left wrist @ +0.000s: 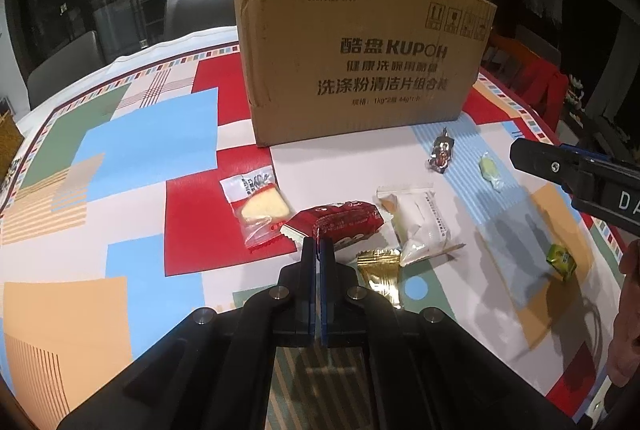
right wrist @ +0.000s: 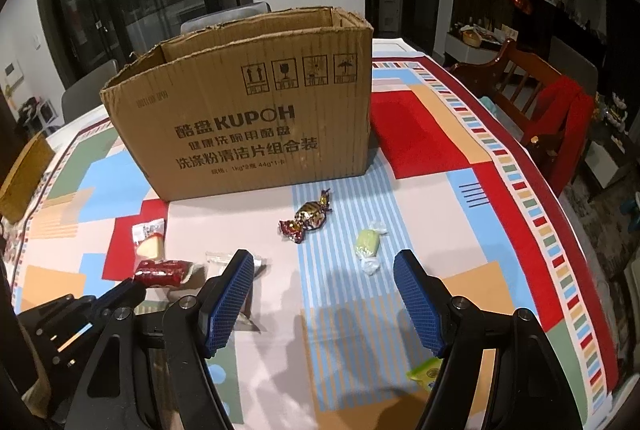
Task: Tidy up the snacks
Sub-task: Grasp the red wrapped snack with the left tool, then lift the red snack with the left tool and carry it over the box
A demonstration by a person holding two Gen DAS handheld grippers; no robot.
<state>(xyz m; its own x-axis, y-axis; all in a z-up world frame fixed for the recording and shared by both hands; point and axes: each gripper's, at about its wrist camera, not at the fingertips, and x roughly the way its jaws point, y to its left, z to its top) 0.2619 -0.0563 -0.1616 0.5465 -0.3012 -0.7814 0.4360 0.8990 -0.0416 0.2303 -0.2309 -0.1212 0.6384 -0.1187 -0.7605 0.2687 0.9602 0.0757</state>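
An open cardboard box (left wrist: 360, 54) stands at the back of the table; it also shows in the right wrist view (right wrist: 248, 118). In front of it lie wrapped snacks: a cake slice (left wrist: 260, 210), a red packet (left wrist: 336, 226), a white packet (left wrist: 420, 222), a gold wrapper (left wrist: 380, 274), a brown foil candy (left wrist: 442, 150), a pale green candy (left wrist: 490, 172) and a green sweet (left wrist: 560, 260). My left gripper (left wrist: 318, 244) is shut on the near edge of the red packet. My right gripper (right wrist: 324, 262) is open and empty above the table, near the pale green candy (right wrist: 368, 244).
The table wears a colourful patterned cloth (right wrist: 440, 190). Grey chairs (left wrist: 196, 6) stand behind the box and a wooden chair with red cloth (right wrist: 552, 110) is at the right. A brown object (right wrist: 24, 174) sits at the table's left edge.
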